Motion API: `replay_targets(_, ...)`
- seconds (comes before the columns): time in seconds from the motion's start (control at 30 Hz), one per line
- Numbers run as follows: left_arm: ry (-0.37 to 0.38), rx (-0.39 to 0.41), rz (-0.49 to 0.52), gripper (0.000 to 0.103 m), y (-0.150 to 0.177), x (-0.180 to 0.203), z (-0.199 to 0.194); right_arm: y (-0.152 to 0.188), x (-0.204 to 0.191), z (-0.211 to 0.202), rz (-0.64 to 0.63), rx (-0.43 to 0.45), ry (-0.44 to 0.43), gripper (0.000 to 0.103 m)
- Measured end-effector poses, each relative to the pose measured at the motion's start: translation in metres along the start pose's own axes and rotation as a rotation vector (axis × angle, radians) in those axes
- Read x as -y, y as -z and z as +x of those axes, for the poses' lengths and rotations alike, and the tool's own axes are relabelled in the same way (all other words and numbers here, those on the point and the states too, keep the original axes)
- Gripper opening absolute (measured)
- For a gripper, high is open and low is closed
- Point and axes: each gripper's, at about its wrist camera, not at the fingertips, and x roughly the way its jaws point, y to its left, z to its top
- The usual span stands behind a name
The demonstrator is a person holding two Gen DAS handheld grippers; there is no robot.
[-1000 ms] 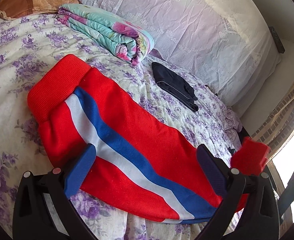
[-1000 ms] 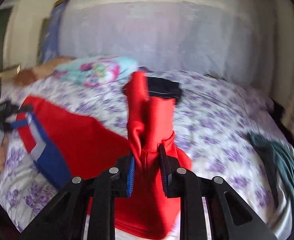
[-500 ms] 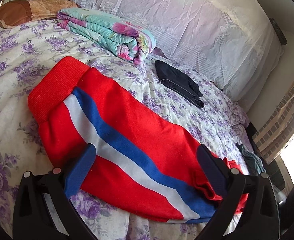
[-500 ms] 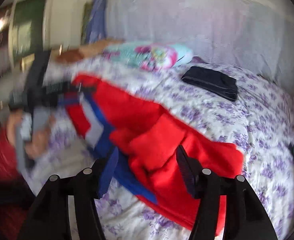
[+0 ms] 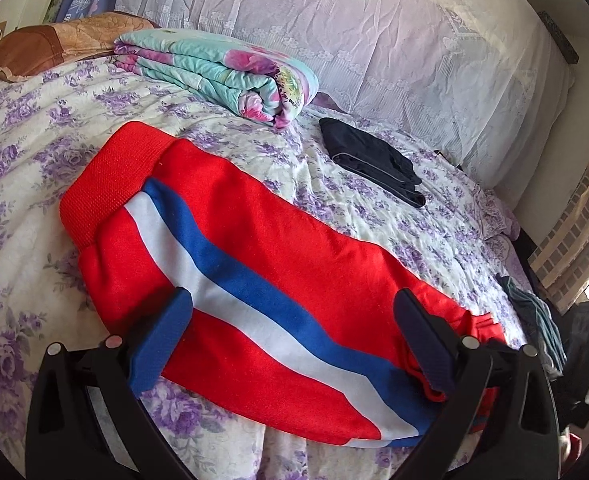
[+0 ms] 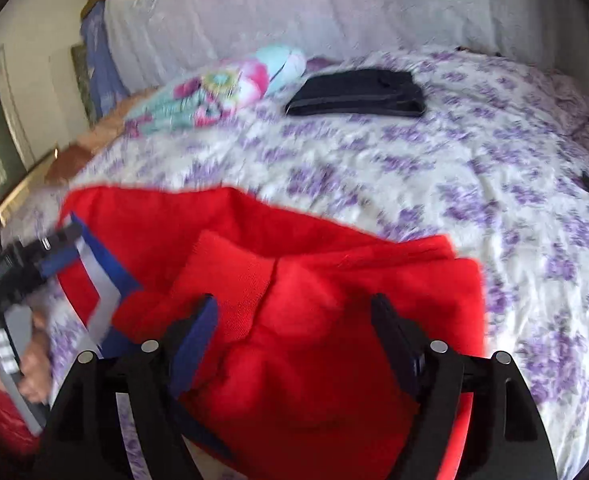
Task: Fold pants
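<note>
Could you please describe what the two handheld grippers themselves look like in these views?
Both the left gripper and right gripper have glossy black plastic linkage arms with round silver pivot pins and two fingers faced with dark blue textured pads. In the right wrist view, the left gripper also shows a grey handle with white buttons, in a bare hand. No cables are visible.

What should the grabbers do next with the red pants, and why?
Probably bring the right gripper down to pinch the ribbed cuff and straighten that end. Both grippers are open and hold nothing. The red pants lie flat along the stripe, but the end under the right gripper is bunched, so the fold looks uneven.
</note>
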Motion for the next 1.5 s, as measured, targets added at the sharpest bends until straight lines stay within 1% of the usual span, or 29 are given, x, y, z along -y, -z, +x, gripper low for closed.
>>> replay_targets(0.07,-0.013,0.002,0.011,0.098,0.001,0.002,0.0,0.001,-0.002,-0.012,-0.015,0.043,0.003,0.08)
replay_targets(0.1,-0.017,0.003,0.014,0.098,0.001,0.003,0.0,0.003,-0.005,-0.013,-0.034,0.043,0.016,0.08)
replay_targets(0.13,-0.023,0.003,0.019,0.098,0.002,0.003,0.0,0.005,-0.006,-0.01,-0.053,0.036,0.025,0.084)
replay_targets(0.17,-0.026,0.004,0.022,0.098,0.002,0.004,0.0,0.009,-0.01,-0.002,-0.082,0.006,0.039,0.087)
replay_targets(0.2,-0.029,0.004,0.024,0.098,0.002,0.004,0.0,0.014,-0.013,0.01,-0.114,-0.051,0.051,0.087)
replay_targets(0.23,-0.031,0.005,0.026,0.098,0.002,0.004,0.0,0.014,-0.012,0.018,-0.124,-0.08,0.049,0.089)
replay_targets(0.27,-0.031,0.006,0.026,0.098,0.002,0.004,0.0,0.014,-0.012,0.017,-0.118,-0.077,0.048,0.09)
replay_targets(0.33,-0.03,0.005,0.026,0.098,0.002,0.004,0.0,0.011,-0.01,0.006,-0.099,-0.04,0.041,0.09)
replay_targets(0.43,-0.029,0.005,0.026,0.098,0.002,0.004,0.0,0.014,-0.011,-0.01,-0.1,0.034,0.06,0.09)
replay_targets(0.47,-0.03,0.005,0.026,0.098,0.002,0.004,0.0,0.015,-0.011,-0.013,-0.105,0.041,0.06,0.09)
replay_targets(0.5,-0.03,0.005,0.026,0.098,0.002,0.004,0.0,0.018,-0.012,-0.012,-0.117,0.025,0.056,0.09)
replay_targets(0.57,-0.032,0.005,0.027,0.098,0.003,0.005,0.0,0.023,-0.014,0.005,-0.149,-0.067,0.061,0.095)
replay_targets(0.6,-0.031,0.005,0.027,0.098,0.003,0.005,0.0,0.024,-0.013,0.009,-0.149,-0.086,0.058,0.095)
replay_targets(0.7,-0.031,0.005,0.027,0.098,0.003,0.005,0.0,0.021,-0.011,0.002,-0.132,-0.052,0.049,0.095)
replay_targets(0.8,-0.036,0.004,0.032,0.098,0.003,0.005,0.0,0.025,-0.009,-0.018,-0.122,0.06,0.048,0.095)
replay_targets(0.83,-0.042,0.004,0.036,0.098,0.002,0.005,0.0,0.026,-0.007,-0.019,-0.119,0.064,0.049,0.096)
replay_targets(0.87,-0.046,0.004,0.039,0.098,0.002,0.005,0.001,0.027,-0.005,-0.016,-0.119,0.037,0.06,0.097)
replay_targets(0.9,-0.051,0.005,0.043,0.098,0.002,0.005,0.0,0.029,-0.003,-0.008,-0.122,-0.019,0.07,0.097)
replay_targets(0.93,-0.056,0.005,0.046,0.098,0.002,0.005,0.0,0.031,-0.002,-0.004,-0.124,-0.048,0.061,0.097)
replay_targets(1.03,-0.058,0.005,0.048,0.098,0.002,0.006,0.0,0.031,0.001,-0.008,-0.111,-0.033,0.042,0.097)
replay_targets(1.17,-0.059,0.004,0.049,0.098,0.003,0.006,0.001,0.036,0.0,-0.016,-0.105,-0.005,0.044,0.097)
replay_targets(1.23,-0.045,0.002,0.04,0.098,0.002,0.005,0.0,0.03,-0.003,-0.02,-0.098,0.021,0.032,0.097)
replay_targets(1.33,0.008,-0.011,-0.002,0.098,-0.002,-0.006,-0.005,0.015,-0.008,-0.021,-0.102,0.035,-0.005,0.097)
replay_targets(1.43,0.007,-0.035,-0.008,0.098,-0.013,-0.016,-0.015,-0.001,-0.015,-0.011,-0.133,0.025,0.025,0.097)
replay_targets(1.5,-0.031,-0.019,0.002,0.098,-0.02,-0.023,-0.025,-0.009,-0.017,0.001,-0.133,0.003,0.039,0.097)
